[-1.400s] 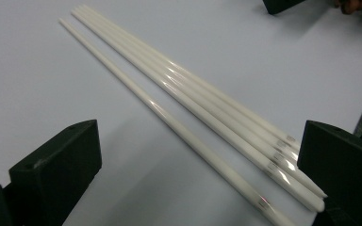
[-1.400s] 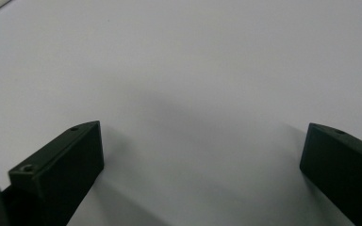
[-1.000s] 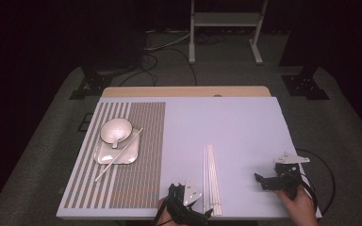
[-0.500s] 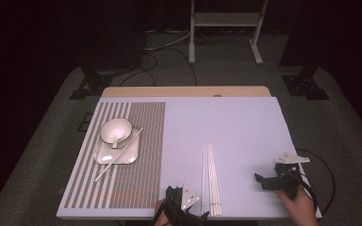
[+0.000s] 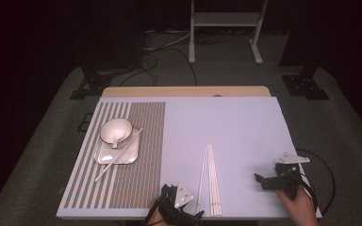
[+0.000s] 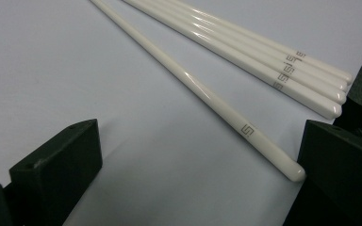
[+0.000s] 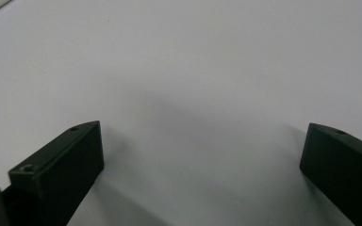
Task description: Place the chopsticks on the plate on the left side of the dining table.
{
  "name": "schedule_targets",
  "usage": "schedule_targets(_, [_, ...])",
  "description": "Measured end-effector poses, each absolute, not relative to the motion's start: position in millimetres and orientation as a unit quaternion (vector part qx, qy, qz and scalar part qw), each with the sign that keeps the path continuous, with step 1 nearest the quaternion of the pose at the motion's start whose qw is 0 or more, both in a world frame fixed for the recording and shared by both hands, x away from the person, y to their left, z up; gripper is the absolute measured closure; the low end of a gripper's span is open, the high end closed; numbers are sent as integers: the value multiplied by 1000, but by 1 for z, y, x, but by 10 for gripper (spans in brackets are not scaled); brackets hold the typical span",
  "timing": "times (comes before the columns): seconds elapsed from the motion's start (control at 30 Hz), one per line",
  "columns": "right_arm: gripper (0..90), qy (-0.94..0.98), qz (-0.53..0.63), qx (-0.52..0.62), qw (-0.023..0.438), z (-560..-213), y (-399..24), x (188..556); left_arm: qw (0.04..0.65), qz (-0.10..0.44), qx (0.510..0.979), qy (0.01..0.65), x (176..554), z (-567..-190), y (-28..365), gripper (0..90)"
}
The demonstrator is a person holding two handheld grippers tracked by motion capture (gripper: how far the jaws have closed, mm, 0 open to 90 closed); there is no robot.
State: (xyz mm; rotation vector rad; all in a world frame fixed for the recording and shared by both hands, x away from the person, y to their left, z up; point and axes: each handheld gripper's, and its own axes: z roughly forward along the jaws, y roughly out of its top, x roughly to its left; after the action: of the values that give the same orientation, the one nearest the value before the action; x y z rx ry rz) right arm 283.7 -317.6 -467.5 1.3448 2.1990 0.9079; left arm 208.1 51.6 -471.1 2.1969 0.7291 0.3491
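Since a second ago the left hand-held gripper [image 5: 179, 207] has slid back toward the near edge of the bench [image 5: 245, 122], while the right hand-held gripper [image 5: 275, 179] has kept its place at the near right.

From the high view, the left tool sits just left of the near ends of the white chopsticks [image 5: 210, 179], which lie lengthwise in the middle of the near half. Far to the left, on the striped placemat [image 5: 136, 155], a bowl [image 5: 116, 130] rests on a small tray [image 5: 118, 151] with another single chopstick [image 5: 118, 155] laid slantwise across it.

Seen from the left gripper view, the jaws stand released and wide, holding nothing. One lone chopstick [image 6: 202, 92] lies between them, its rounded end almost touching the right jaw, and the remaining bundle of chopsticks [image 6: 264, 56] lies just beyond, side by side. Pulling back seems to have lined the open jaws up on that single stick, so a pick looks like the step in hand.

Seen from the right gripper view, its jaws are likewise spread apart and empty over bare bench.
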Motion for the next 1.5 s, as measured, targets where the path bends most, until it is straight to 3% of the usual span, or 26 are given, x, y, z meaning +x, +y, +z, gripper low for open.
schedule_targets(1.5, [0, 788, 325, 482, 203, -468, -318, 284, 391, 158, 854, 305, 215, -471, 109, 0])
